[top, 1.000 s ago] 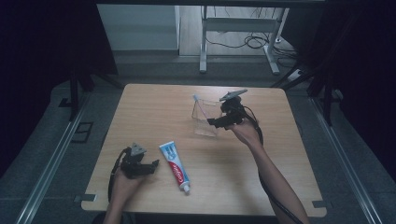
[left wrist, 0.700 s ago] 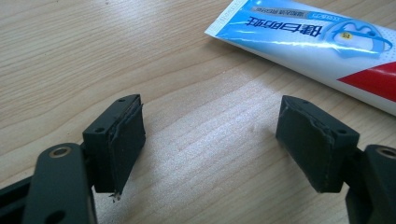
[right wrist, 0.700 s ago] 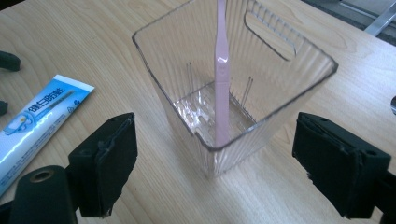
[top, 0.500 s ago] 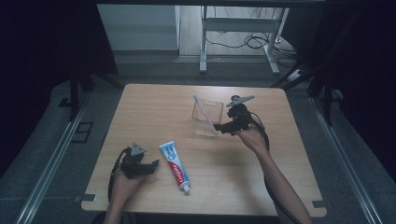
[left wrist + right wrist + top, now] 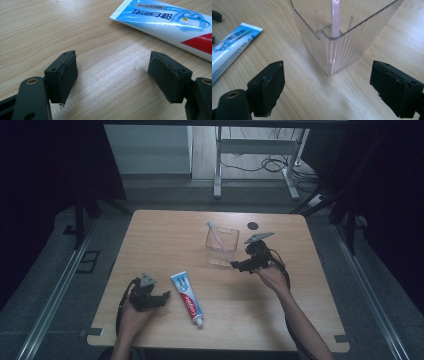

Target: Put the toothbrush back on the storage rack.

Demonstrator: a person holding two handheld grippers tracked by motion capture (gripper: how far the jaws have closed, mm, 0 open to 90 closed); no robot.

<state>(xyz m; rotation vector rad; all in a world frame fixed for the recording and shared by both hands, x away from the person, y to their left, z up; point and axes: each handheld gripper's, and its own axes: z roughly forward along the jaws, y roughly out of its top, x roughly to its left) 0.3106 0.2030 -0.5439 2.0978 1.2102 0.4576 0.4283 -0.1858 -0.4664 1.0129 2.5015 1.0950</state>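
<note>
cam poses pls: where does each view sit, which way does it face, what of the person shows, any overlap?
High view: above the person's side, facing forward and down on the table; both forearms, left tool and right tool show.
Left gripper view: on the left tool, low over the wood, facing the toothpaste tube; open jaws show.
Right gripper view: on the right tool, facing the clear cup holding a pink toothbrush; open jaws show.
Shared: the tube lies in all three views.

Both tongs gape empty: left tongs [image 5: 165, 296] low, right tongs [image 5: 235, 265] farther out.
</note>
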